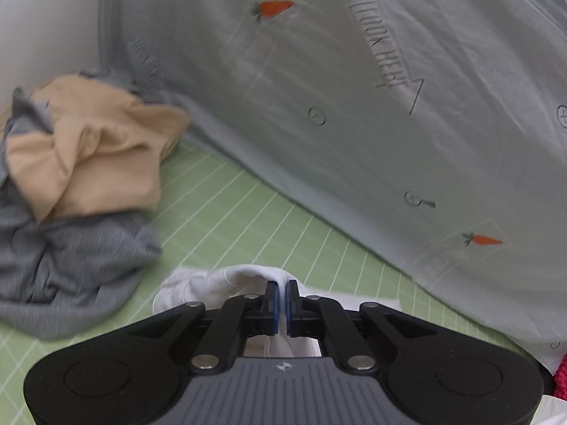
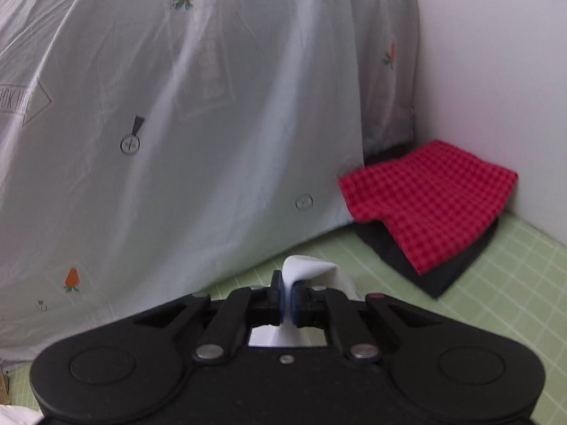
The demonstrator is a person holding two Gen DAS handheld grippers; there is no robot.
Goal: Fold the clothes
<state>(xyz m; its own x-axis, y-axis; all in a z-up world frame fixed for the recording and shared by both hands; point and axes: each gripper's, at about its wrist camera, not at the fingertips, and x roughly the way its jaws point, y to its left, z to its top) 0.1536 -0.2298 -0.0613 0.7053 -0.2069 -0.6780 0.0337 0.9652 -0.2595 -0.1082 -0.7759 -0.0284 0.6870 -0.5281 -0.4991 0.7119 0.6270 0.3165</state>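
White garment (image 1: 226,283) is the thing we fold now, and it lies low at about 6 o'clock in both wrist views, on the green grid mat (image 1: 248,212), with one bunch of its cloth clamped in each tool. We see the left gripper (image 1: 282,301) with its blue pads pressed together on a small fold, and the right gripper (image 2: 287,299) shut in the same way on a narrow pinch that stands up between the pads. From largest to smallest, we judge these risks. The big grey printed sheet (image 2: 177,124) hangs close behind at 12 o'clock, so a wide forward swing could brush it or drag it. The crumpled pile at 9 o'clock in the left view, a grey garment (image 1: 71,265) with a beige garment (image 1: 92,156) on top, is near, and the lifted cloth could catch it. The folded red checked cloth (image 2: 425,205) on a dark cloth (image 2: 443,276), at 2 o'clock in the right view, could be pushed if the right hand goes wide. Smallest, each pinch is thin, so we think the cloth may slip out, or the hem may twist if the hands pull unevenly. We count one sheet, one mat, one white garment, two garments in the pile, two folded cloths and two grippers. Four carrot prints show in the right view, two in the left.
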